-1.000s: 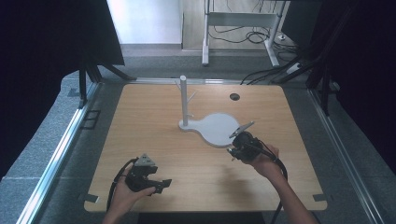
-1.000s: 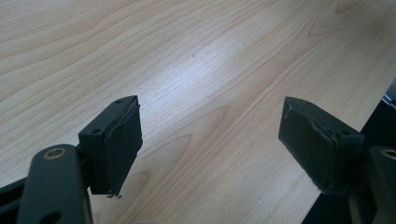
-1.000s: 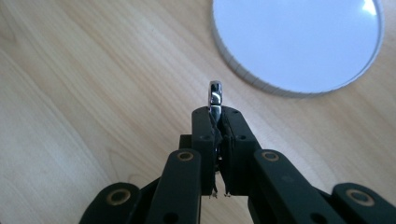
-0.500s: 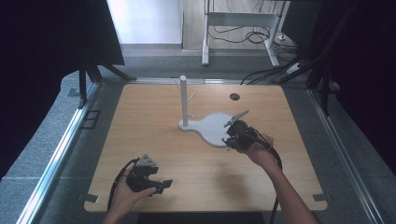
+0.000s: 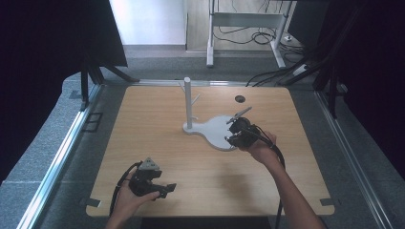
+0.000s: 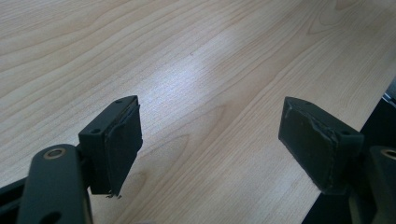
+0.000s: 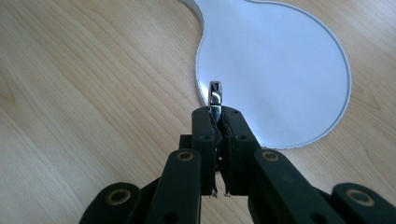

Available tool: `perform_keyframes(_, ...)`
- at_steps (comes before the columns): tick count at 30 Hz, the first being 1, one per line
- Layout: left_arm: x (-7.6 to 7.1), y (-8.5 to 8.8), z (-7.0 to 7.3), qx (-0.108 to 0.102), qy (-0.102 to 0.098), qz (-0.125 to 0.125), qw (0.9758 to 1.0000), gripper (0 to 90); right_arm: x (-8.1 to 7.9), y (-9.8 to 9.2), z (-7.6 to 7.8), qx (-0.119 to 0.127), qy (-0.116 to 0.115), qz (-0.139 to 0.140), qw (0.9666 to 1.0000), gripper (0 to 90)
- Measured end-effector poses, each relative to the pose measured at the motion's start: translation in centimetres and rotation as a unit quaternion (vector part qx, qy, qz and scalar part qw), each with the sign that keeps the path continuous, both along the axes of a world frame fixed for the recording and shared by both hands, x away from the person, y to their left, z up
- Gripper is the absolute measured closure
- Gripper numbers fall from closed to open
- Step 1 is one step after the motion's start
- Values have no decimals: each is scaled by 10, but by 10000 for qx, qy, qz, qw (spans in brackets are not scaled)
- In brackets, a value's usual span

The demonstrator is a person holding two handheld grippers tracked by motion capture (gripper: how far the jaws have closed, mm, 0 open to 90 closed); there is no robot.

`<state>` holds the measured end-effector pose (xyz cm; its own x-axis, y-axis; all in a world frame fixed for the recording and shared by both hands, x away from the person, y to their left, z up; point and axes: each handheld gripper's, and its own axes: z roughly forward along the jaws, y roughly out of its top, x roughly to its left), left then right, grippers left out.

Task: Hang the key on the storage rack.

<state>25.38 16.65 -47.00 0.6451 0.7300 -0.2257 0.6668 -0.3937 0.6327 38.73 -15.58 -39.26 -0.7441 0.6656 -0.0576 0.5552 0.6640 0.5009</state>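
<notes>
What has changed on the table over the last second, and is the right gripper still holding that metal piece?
The right gripper, shut on a thin shiny metal piece, has moved from the table's right side toward the far left, over the flat white pear-shaped base of the white peg stand. Nothing was let go. The left gripper stayed open near the front edge; the stand has not moved.

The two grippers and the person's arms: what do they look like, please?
Both grippers, left gripper and right gripper, are black, built of flat linked bars with round rivet holes. Each ends in two blocky fingers faced with dark, worn pads. A grey three-cornered plate sits on top of the left one. A black cable trails from each. The forearms are bare, with no sleeves in view.
</notes>
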Motion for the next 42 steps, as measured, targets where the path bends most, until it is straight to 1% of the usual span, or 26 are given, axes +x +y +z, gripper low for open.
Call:
perform_keyframes(6,0,0,0,5,-2,11,10000,220,1,4,2,-47,-19,48,10000,851)
perform_keyframes(14,0,0,0,10,-2,7,10000,220,4,6,4,-94,1,15,10000,851)
perform_keyframes(25,0,0,0,11,1,-7,10000,220,10,10,8,-95,-54,-14,9999,851)
perform_keyframes(31,0,1,0,9,2,6,10000,220,14,14,11,-82,-52,10,10000,850)
perform_keyframes(34,0,1,0,6,6,13,10000,221,16,16,12,-36,-28,-32,10000,851)
perform_keyframes(36,0,1,0,20,11,4,10000,221,18,17,13,10,-34,-4,10000,850)
perform_keyframes(37,0,1,0,19,10,1,10000,221,18,18,13,13,-28,-39,10000,850)
perform_keyframes(42,0,0,0,14,7,-14,10000,220,21,22,17,44,-54,-20,10000,850)
